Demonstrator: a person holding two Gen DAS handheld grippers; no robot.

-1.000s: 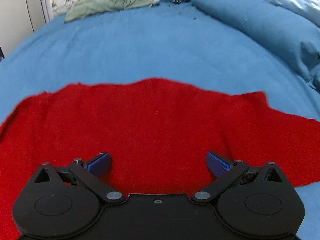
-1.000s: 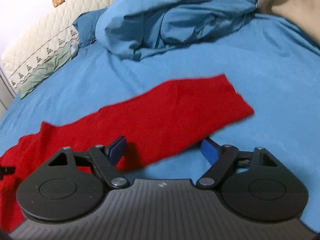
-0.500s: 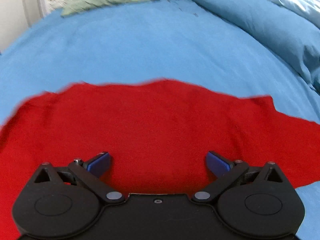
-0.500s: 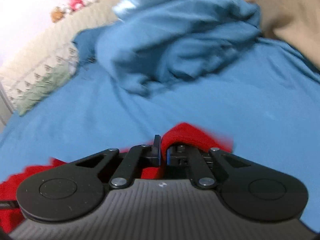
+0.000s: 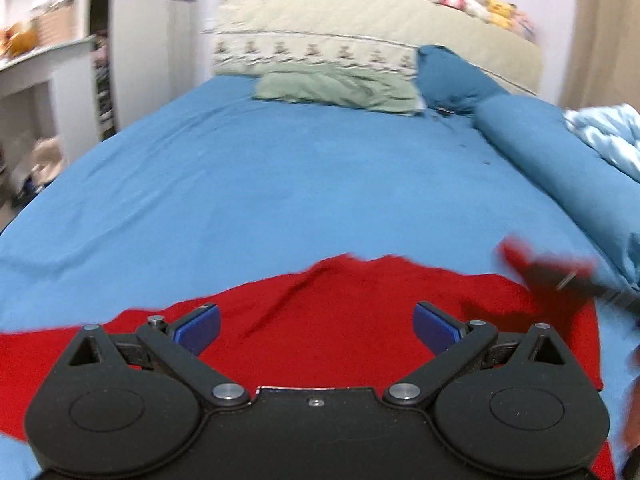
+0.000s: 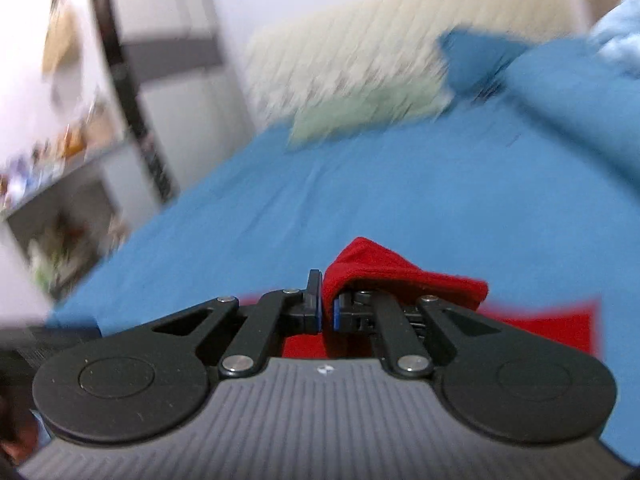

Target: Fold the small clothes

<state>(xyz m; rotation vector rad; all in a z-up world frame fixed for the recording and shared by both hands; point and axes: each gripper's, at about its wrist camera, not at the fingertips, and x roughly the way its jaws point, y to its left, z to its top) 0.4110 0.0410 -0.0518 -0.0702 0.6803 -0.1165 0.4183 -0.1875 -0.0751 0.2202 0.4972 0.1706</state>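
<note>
We had the right gripper pinching the red cloth's end for folding over, while the left gripper hung with jaws wide above the bed.

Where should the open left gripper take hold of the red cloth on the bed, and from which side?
Best guess: the left gripper, jaws open and empty, should pinch the red cloth at its loose far edge, near the left end, coming down from above. The cloth lies flat on the blue sheet, so only an edge offers a fold to pinch, and the right gripper already grips a corner.
</note>
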